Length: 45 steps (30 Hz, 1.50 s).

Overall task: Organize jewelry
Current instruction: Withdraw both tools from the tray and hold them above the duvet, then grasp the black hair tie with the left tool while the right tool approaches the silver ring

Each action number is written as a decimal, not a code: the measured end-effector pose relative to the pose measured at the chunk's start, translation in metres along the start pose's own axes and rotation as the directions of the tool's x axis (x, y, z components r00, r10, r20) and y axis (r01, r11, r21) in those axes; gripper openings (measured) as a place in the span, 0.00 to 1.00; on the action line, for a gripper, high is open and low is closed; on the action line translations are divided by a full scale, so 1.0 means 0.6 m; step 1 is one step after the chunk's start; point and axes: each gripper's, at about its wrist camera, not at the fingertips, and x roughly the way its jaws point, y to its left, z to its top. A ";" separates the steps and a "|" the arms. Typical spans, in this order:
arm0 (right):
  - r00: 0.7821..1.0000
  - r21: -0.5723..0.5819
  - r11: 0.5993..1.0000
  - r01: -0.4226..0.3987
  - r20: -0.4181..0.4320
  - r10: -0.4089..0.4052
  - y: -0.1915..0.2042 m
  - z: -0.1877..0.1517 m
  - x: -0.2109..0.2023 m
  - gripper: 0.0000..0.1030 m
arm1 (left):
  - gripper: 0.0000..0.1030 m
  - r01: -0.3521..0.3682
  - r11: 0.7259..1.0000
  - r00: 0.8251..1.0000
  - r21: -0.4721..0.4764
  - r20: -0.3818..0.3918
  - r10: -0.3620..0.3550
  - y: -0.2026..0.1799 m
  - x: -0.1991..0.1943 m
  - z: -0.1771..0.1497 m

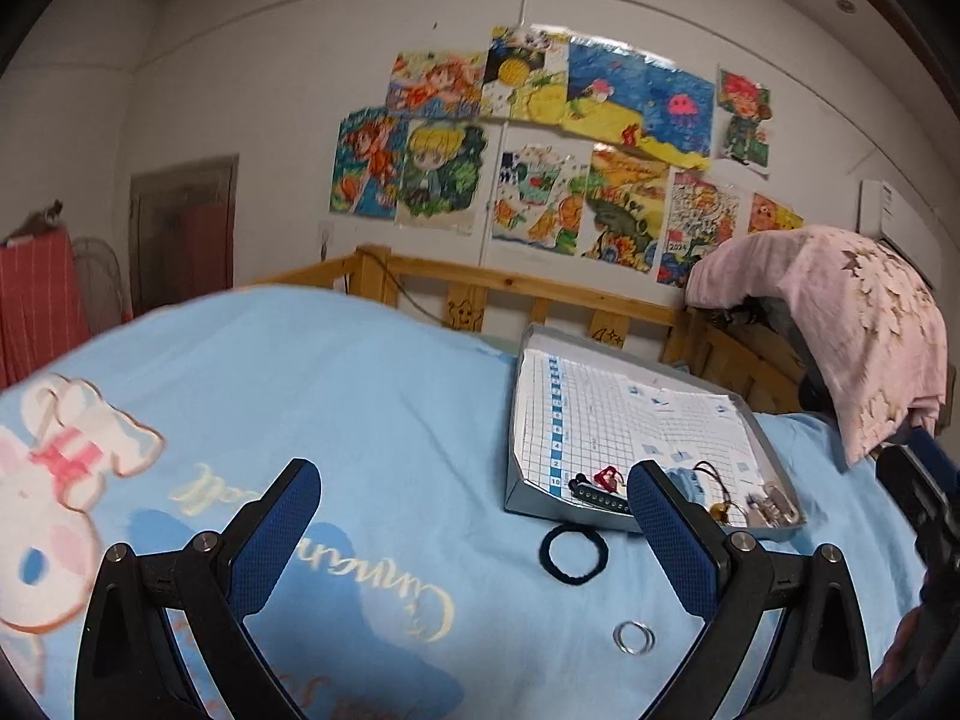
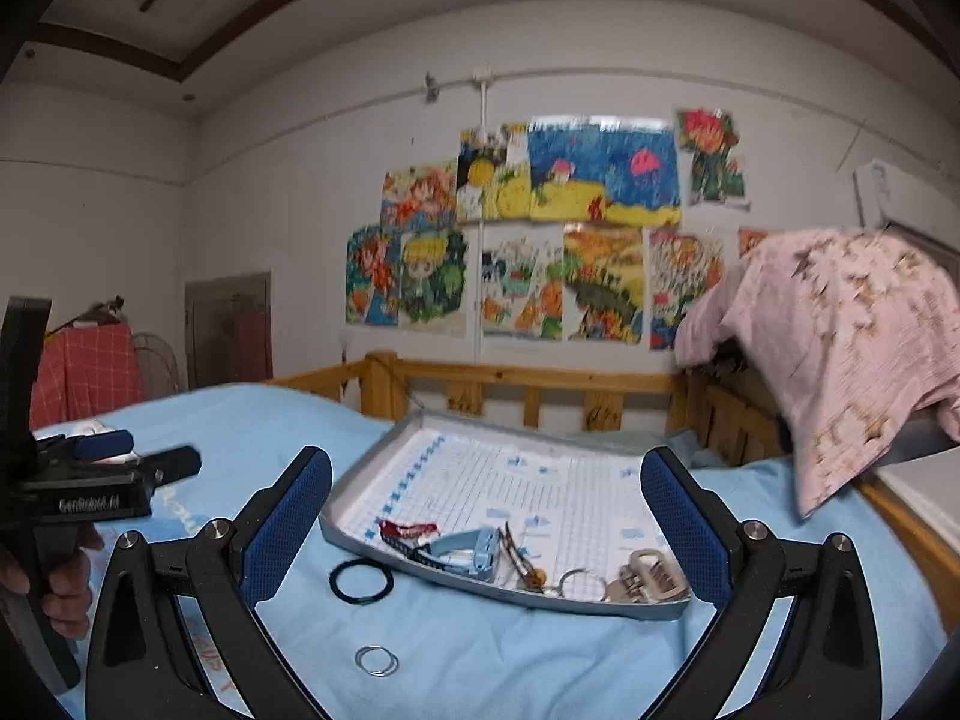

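Landmark = tray [image 2: 360, 513], grey, shallow, lined w/ grid paper, sitting on blue bed sheet [image 2: 480, 648] near wooden rail [image 2: 528, 378].

Far left of tray: left gripper [image 1: 474, 516], fingers wide apart, nothing between them. In right wrist view the same tool shows at the left edge, held by a hand [image 2: 60, 582]. Bunny print [image 1: 60, 480] on sheet, well left of tray.

Just off tray's near-left corner, on the sheet: black hair tie [image 2: 362, 581], flat, close to the tray wall; can't tell if touching. Nearer the camera than the tray, apart from it: two thin silver rings [image 2: 377, 659] overlapping each other, flat on sheet.

Inside tray, along its near edge, l to r: red/white item [image 2: 408, 531], dark comb-like strip [image 1: 600, 497], light blue strap thing [image 2: 474, 546], thin dark cord loop [image 1: 711, 471], small amber bead piece [image 2: 536, 577], key ring [image 2: 579, 581], silvery metal pieces [image 2: 651, 582] at the near-right corner. Rest of tray bare paper.

Right gripper [image 2: 486, 507]: fingers wide apart, holding nothing, tray's near edge seen between them.

Right of tray: pink cloth [image 2: 840, 348] draped over sth at bed's corner. Behind tray on wall: kids' drawings [image 2: 540, 228].
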 end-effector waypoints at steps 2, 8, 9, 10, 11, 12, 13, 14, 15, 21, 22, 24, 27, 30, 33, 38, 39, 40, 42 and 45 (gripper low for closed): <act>0.999 0.004 1.000 -0.022 -0.030 0.022 -0.002 -0.012 0.029 0.98 | 1.00 0.000 1.000 1.000 0.016 -0.021 0.000 -0.006 0.027 -0.012; 0.990 0.062 0.995 -0.081 -0.112 0.087 -0.022 -0.065 0.093 0.98 | 1.00 -0.003 0.995 0.996 0.102 -0.083 0.012 -0.036 0.101 -0.063; 0.987 0.069 0.994 -0.088 -0.132 0.096 -0.024 -0.078 0.103 0.96 | 1.00 -0.002 0.995 0.995 0.101 -0.095 0.012 -0.039 0.109 -0.067; 0.979 0.088 0.991 -0.102 -0.166 0.116 -0.025 -0.096 0.112 0.93 | 0.99 0.003 0.995 0.994 0.098 -0.109 0.008 -0.040 0.119 -0.072; 0.972 0.101 0.988 -0.115 -0.194 0.133 -0.025 -0.112 0.119 0.85 | 0.95 0.012 0.995 0.993 0.095 -0.120 -0.001 -0.041 0.128 -0.075; 0.966 0.107 0.987 -0.123 -0.217 0.144 -0.024 -0.124 0.124 0.76 | 0.90 0.024 0.995 0.991 0.092 -0.132 -0.012 -0.043 0.137 -0.077; 0.956 0.104 0.985 -0.135 -0.249 0.157 -0.019 -0.141 0.129 0.73 | 0.88 0.029 0.995 0.990 0.091 -0.139 -0.017 -0.044 0.144 -0.078; 0.947 0.099 0.983 -0.155 -0.268 0.176 -0.016 -0.152 0.134 0.71 | 0.84 0.035 0.996 0.989 0.088 -0.146 -0.022 -0.044 0.151 -0.079; 0.940 0.094 0.980 -0.175 -0.279 0.194 -0.012 -0.160 0.137 0.71 | 0.79 0.043 0.996 0.988 0.083 -0.153 -0.030 -0.044 0.159 -0.080; 0.903 0.023 0.957 -0.288 -0.325 0.280 0.022 -0.185 0.146 0.70 | 0.58 0.087 0.993 0.972 0.081 -0.226 -0.066 -0.048 0.196 -0.103; 0.899 0.009 0.955 -0.295 -0.336 0.281 0.028 -0.190 0.148 0.70 | 0.58 0.094 0.992 0.971 0.087 -0.227 -0.072 -0.050 0.198 -0.106; 0.887 -0.004 0.951 -0.309 -0.362 0.287 0.036 -0.198 0.151 0.65 | 0.54 0.112 0.989 0.967 0.094 -0.239 -0.087 -0.053 0.204 -0.111; 0.862 0.009 0.944 -0.329 -0.406 0.304 0.037 -0.212 0.159 0.64 | 0.53 0.142 0.986 0.957 0.089 -0.266 -0.114 -0.051 0.217 -0.116; 0.842 0.039 0.941 -0.335 -0.436 0.317 0.031 -0.219 0.165 0.64 | 0.48 0.162 0.984 0.951 0.071 -0.279 -0.136 -0.044 0.228 -0.120; 0.825 0.043 0.942 -0.334 -0.469 0.314 0.034 -0.229 0.172 0.64 | 0.42 0.164 0.985 0.948 0.056 -0.284 -0.141 -0.038 0.236 -0.125; 0.818 0.010 0.950 -0.313 -0.506 0.275 0.050 -0.239 0.183 0.63 | 0.38 0.191 0.981 0.946 0.040 -0.275 -0.173 -0.031 0.235 -0.130; 0.819 0.005 0.951 -0.309 -0.507 0.268 0.052 -0.238 0.183 0.63 | 0.37 0.200 0.979 0.945 0.036 -0.273 -0.182 -0.029 0.234 -0.130; 0.820 -0.002 0.953 -0.304 -0.510 0.261 0.055 -0.239 0.184 0.63 | 0.37 0.208 0.978 0.943 0.031 -0.271 -0.192 -0.027 0.232 -0.132; 0.821 -0.011 0.955 -0.295 -0.514 0.248 0.056 -0.236 0.189 0.61 | 0.36 0.220 0.975 0.941 0.031 -0.270 -0.203 -0.026 0.229 -0.135; 0.824 -0.014 0.962 -0.273 -0.519 0.226 0.057 -0.237 0.190 0.58 | 0.36 0.231 0.972 0.938 0.038 -0.272 -0.213 -0.028 0.225 -0.141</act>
